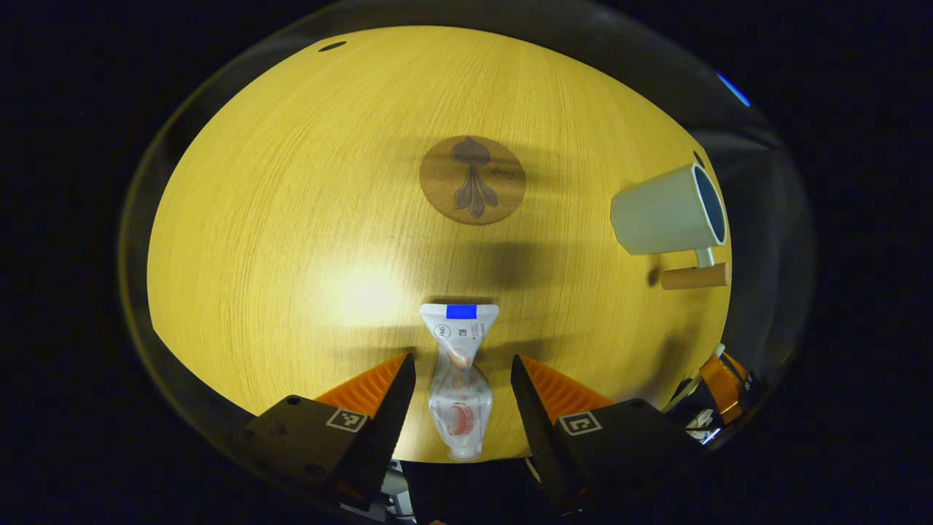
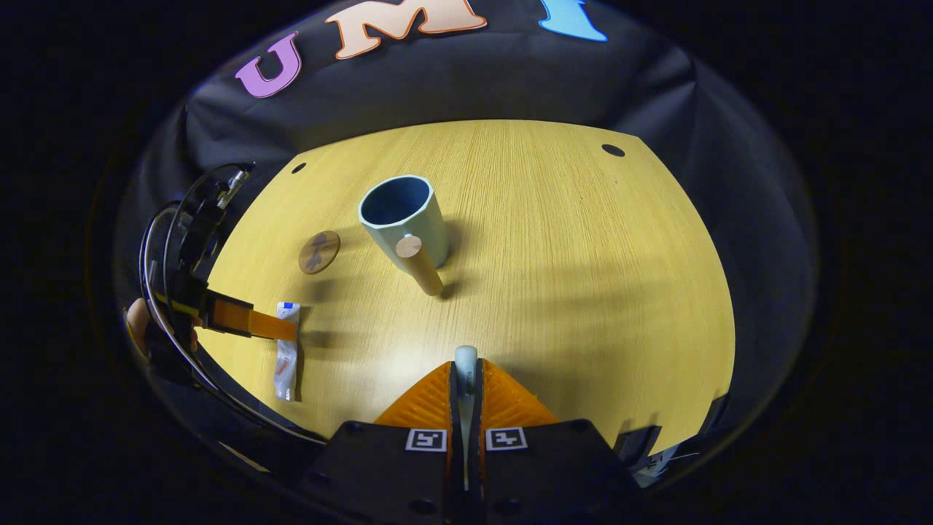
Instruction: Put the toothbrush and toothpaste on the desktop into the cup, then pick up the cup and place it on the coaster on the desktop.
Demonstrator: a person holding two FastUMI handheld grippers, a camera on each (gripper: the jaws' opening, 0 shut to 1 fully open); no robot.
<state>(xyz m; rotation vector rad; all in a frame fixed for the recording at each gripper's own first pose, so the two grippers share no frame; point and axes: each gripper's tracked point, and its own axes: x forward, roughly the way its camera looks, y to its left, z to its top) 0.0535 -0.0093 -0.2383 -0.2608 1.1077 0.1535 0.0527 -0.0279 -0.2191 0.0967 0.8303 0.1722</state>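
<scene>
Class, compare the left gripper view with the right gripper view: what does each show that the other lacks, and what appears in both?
Left gripper view alone: its open fingers either side of the white toothpaste tube.

Right gripper view alone: the black cloth wall, and the right gripper shut on a white toothbrush handle.

Both: the light wooden desktop, the round cork coaster, the pale green cup with a wooden handle, and the toothpaste tube.

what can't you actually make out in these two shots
- Toothbrush: right gripper view; the shut fingers hide all but a pale tip.
- Toothpaste cap end: left gripper view; it runs to the picture's bottom edge between the open left gripper.
- Cup inside: right gripper view; too dark to see the bottom.
- Coaster pattern: right gripper view; too small.
</scene>
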